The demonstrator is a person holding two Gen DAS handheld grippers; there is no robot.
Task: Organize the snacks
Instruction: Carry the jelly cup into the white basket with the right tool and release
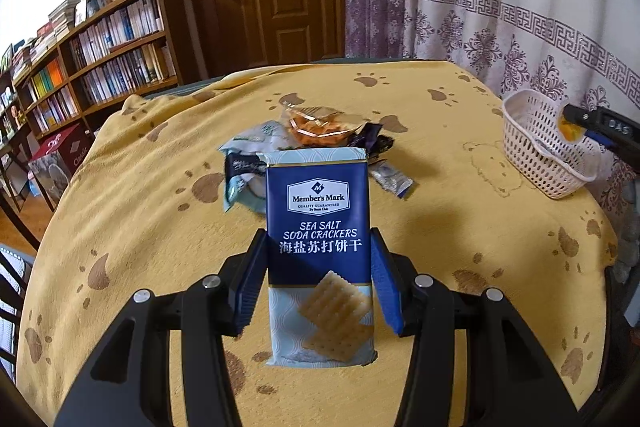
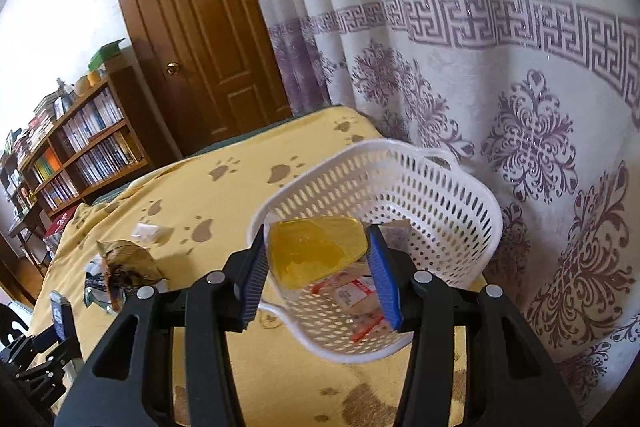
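Left gripper [image 1: 319, 279]: matte black frame, two angular linkage arms per side with triangular cut-outs. Round silver pivot pins sat on top of each arm, four in view. Fingers [image 1: 250, 287] carried blue ribbed pads on the inner faces. Right gripper [image 2: 318, 275]: same build, black linkages, silver pins, blue ribbed pads. From the left camera its black body showed pale lettering, too small to read.

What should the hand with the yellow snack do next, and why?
Probably open the right gripper and let go. The yellow snack between its pads already hangs over the white basket, which has other packets inside, so it should drop in. The cracker pack waits in the left gripper.
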